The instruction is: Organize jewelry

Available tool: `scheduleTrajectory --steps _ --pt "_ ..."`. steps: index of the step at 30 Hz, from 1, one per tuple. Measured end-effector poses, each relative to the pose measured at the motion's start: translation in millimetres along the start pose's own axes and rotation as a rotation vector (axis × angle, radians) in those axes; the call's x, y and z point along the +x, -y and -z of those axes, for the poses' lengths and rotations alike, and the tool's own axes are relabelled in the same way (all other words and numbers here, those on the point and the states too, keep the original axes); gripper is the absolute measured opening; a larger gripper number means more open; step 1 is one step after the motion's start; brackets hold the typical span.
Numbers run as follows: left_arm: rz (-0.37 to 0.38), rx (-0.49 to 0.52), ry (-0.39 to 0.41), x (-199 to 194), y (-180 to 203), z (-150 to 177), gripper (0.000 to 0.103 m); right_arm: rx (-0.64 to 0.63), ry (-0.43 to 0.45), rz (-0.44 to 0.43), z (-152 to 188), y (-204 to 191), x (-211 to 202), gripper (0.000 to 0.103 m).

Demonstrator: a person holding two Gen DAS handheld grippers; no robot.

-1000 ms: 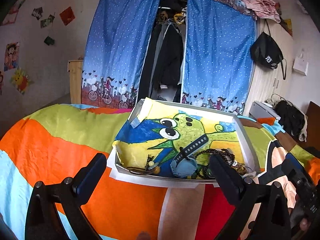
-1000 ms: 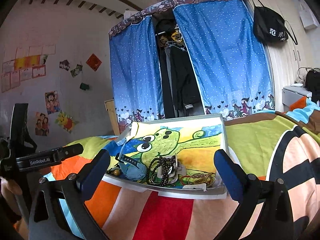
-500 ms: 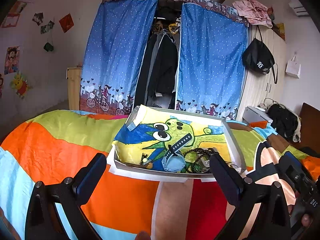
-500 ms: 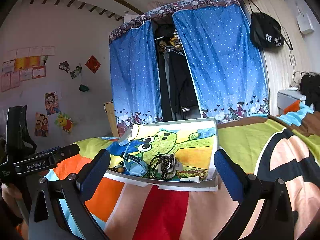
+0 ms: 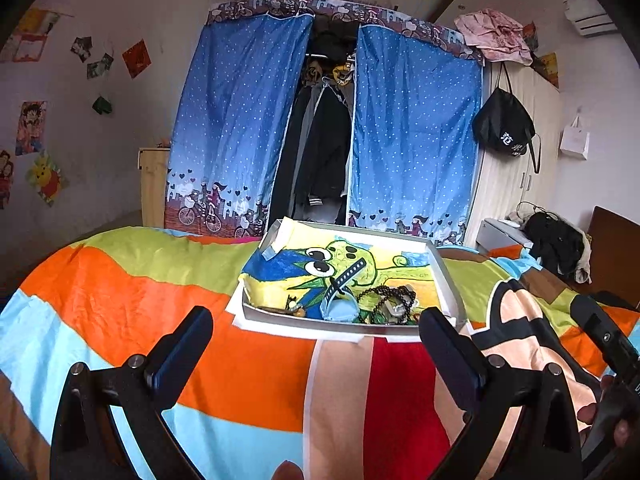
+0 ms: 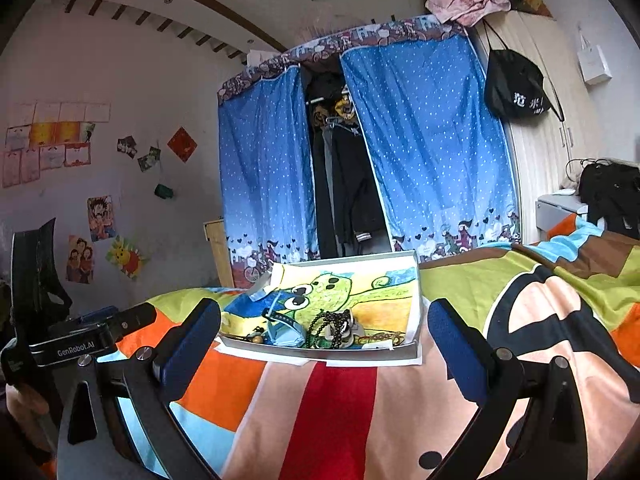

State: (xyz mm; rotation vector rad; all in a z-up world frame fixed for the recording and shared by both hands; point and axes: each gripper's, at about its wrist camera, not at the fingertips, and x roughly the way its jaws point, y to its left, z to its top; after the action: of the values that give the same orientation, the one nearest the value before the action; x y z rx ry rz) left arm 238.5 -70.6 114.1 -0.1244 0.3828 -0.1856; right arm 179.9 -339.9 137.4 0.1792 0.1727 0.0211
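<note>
**Both grippers hover wide open over the bed, short of the jewelry tray**

In the left wrist view, the left gripper (image 5: pixel 316 340) sits low at 6 o'clock, its jaws spread far apart with nothing between them. Its two dark fingers (image 5: pixel 182 344) frame the striped bedspread (image 5: pixel 120 288) of orange, light blue, lime and red. Past the fingertips, at about 12 o'clock from the gripper, lies the tray (image 5: pixel 448 276), a shallow white box resting on the bed and lined with a bright drawing of a green cartoon creature. The jewelry is piled along the tray's near edge. Running left to right: a small beaded piece (image 5: pixel 294 306), a light blue watch (image 5: pixel 340 304) with its dark strap angled up across the drawing, then a tangle of dark bead strings (image 5: pixel 384 298). How the pieces overlap is hard to make out. At 4 o'clock, part of the other gripper's body shows at the frame's edge.

In the right wrist view, the left gripper's body (image 6: pixel 76 344) appears at 8 o'clock, held in a hand (image 6: pixel 20 400). The right gripper (image 6: pixel 324 340) is centred low, jaws likewise wide apart and empty, blue pads (image 6: pixel 192 340) facing inward. The tray (image 6: pixel 416 344) lies just beyond the fingertips at 12 o'clock, untouched. Its near edge carries the watch (image 6: pixel 284 330), the beads (image 6: pixel 334 326) and a thin golden chain (image 6: pixel 384 336) toward the right corner.

Behind the bed hang blue curtains (image 6: pixel 432 140), parted over dark clothes.
</note>
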Motion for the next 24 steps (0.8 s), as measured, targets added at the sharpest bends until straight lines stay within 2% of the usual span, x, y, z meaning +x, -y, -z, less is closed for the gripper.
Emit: scheduleTrajectory --steps 9,24 --pt "-0.014 0.000 0.012 -44 -8 15 0.103 -0.008 0.014 0.003 2 -12 -49 0.102" --pt "-0.062 0.015 0.009 -96 -28 50 0.103 -0.002 0.007 0.052 30 -25 -115 0.102"
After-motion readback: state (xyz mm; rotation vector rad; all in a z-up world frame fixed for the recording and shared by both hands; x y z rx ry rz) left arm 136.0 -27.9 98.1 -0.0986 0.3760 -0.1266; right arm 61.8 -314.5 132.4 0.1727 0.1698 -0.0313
